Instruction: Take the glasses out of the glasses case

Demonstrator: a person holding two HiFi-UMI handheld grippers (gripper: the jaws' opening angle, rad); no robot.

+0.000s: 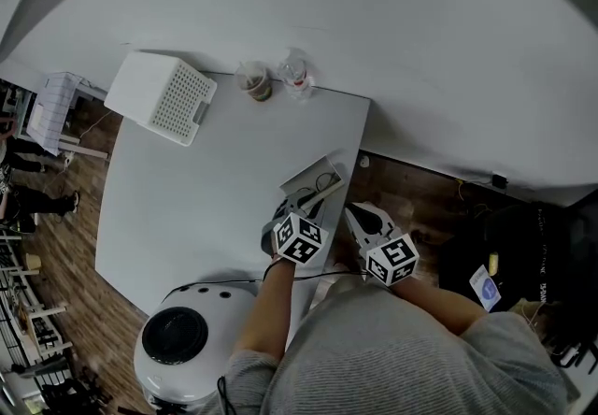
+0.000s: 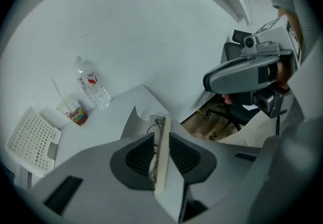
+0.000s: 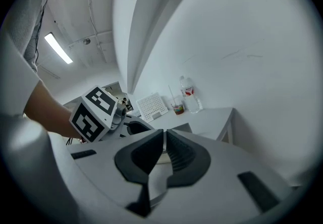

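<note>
**Head view.** Grey tabletop [image 1: 187,198]. At its far edge are a white perforated basket [image 1: 161,95], a plastic cup [image 1: 254,81] and a clear bottle [image 1: 295,77]. The glasses case [image 1: 313,181] lies open near the right edge, with the glasses [image 1: 324,185] showing inside as a dark wire shape. The left gripper [image 1: 291,207] is at the case's near side and the right gripper [image 1: 355,214] is just beside the case's right corner. A white round appliance [image 1: 182,338] with a dark opening stands at the near left.

**Left gripper view.** The jaws are closed on a thin cream edge of the case, which stands upright between the dark pads. A grey flap rises beyond them, and a fine frame wire is visible just behind the held edge. The bottle, cup and basket are well apart, across the tabletop. The right gripper hangs at upper right, over the floor beside the tabletop.

**Right gripper view.** The jaws are drawn almost together, with a pale strip pinched between the pads — seemingly the case's rim, though little of it shows. The left gripper's marker cube is close by on the left. The basket, cup and bottle line the far edge.
</note>
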